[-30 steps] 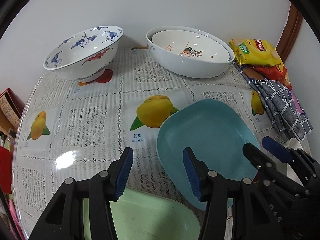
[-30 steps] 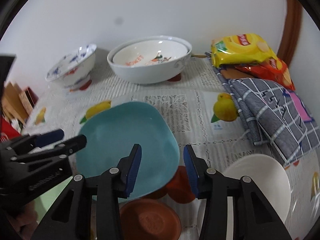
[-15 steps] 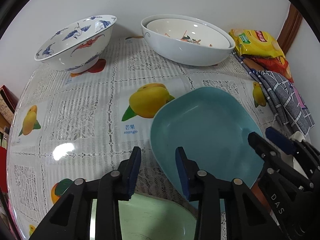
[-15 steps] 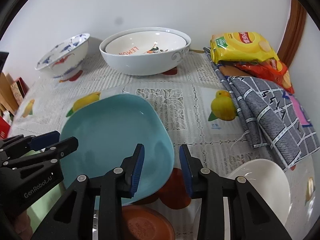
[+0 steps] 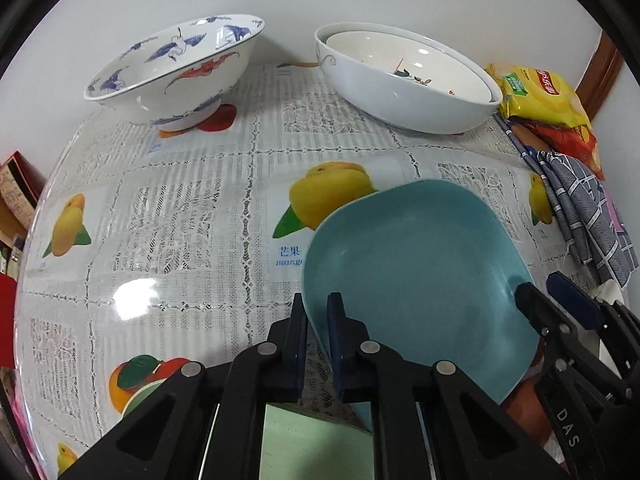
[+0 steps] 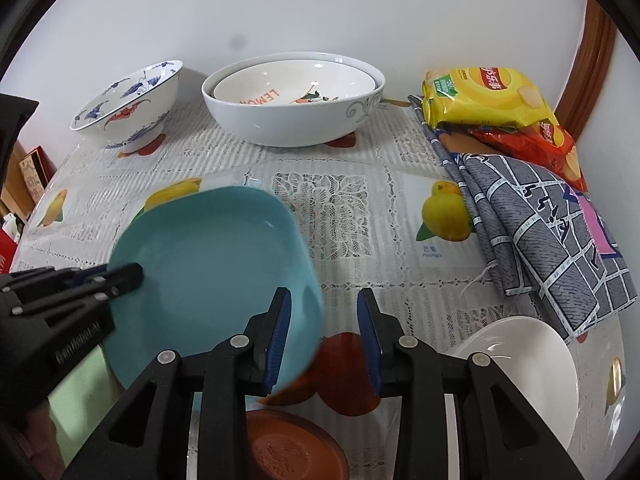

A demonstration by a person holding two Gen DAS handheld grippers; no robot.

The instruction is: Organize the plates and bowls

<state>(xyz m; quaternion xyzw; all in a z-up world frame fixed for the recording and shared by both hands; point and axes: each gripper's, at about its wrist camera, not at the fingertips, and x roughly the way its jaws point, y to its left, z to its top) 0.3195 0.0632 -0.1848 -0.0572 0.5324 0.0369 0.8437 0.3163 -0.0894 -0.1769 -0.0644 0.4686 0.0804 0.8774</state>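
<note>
A teal square plate (image 5: 420, 272) is tilted above the table, its near-left rim pinched in my left gripper (image 5: 316, 320). The plate also shows in the right wrist view (image 6: 208, 272), with the left gripper (image 6: 116, 276) on its left edge. My right gripper (image 6: 324, 320) is open and empty beside the plate's right edge. A blue-and-white crane bowl (image 5: 176, 72) and a large white bowl (image 5: 408, 92) with a smaller bowl nested inside stand at the back. A pale green plate (image 5: 316, 444) lies under my left gripper.
A small white bowl (image 6: 524, 364) and a brown-orange dish (image 6: 292, 448) sit at the near right. A grey checked cloth (image 6: 536, 224) and yellow and red snack bags (image 6: 484, 100) lie along the right. A wall stands behind the bowls. Red boxes (image 5: 16, 188) sit past the table's left edge.
My left gripper has closed from open onto the teal plate's rim. My right gripper has let go of the plate's right edge and opened wider.
</note>
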